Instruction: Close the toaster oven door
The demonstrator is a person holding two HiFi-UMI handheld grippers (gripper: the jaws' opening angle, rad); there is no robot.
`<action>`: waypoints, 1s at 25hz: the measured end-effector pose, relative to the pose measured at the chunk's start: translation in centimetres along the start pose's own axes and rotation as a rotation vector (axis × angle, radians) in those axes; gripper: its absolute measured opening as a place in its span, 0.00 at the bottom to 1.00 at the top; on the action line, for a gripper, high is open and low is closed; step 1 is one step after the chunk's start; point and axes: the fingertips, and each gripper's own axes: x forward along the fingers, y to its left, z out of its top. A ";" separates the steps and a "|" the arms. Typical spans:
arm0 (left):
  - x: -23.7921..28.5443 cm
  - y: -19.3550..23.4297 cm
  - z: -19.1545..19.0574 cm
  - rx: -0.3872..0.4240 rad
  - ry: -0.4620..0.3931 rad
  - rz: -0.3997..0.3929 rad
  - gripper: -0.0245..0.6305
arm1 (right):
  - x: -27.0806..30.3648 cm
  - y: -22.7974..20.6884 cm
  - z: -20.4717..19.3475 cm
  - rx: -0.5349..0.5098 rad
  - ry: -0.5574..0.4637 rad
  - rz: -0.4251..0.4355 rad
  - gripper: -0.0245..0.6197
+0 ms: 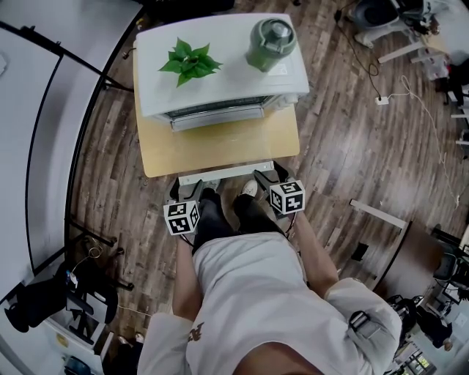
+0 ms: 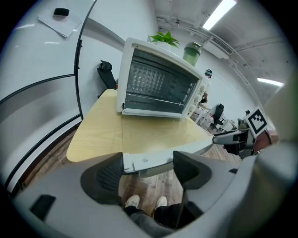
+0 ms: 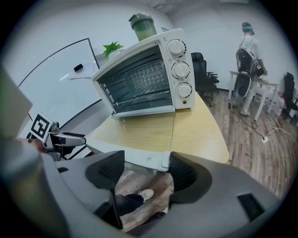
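light: bright, even, indoor | source: ceiling strip lights (image 2: 222, 11), seen in left gripper view | shadows: soft, faint beneath table (image 1: 220, 143) | glare: mild sheen on its top; whiteboard (image 1: 22, 132) nearly washed out | distortion: strong fisheye, black corners in both gripper views | focus: nearest foreground and rims blurred

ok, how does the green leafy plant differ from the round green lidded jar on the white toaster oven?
The green leafy plant is bright green with pointed, spread leaves; the round green lidded jar is duller green, smooth and cylindrical. In the head view the plant sits left, the jar right. Both stand on top of the white toaster oven.
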 end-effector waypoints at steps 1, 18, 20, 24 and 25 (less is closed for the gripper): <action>-0.1 -0.1 0.2 0.000 -0.005 0.000 0.55 | -0.1 0.0 0.2 0.003 -0.004 0.002 0.52; -3.3 -1.0 4.1 0.049 -0.109 0.024 0.55 | -2.7 1.0 3.9 0.062 -0.083 0.039 0.52; -3.8 -1.2 4.6 0.061 -0.124 0.026 0.55 | -3.0 1.1 4.5 0.072 -0.099 0.045 0.52; -5.1 -1.7 5.7 0.105 -0.152 0.034 0.55 | -3.5 1.2 5.5 0.086 -0.127 0.052 0.52; -5.5 -1.9 5.9 0.120 -0.160 0.035 0.55 | -3.6 1.2 5.7 0.089 -0.131 0.053 0.52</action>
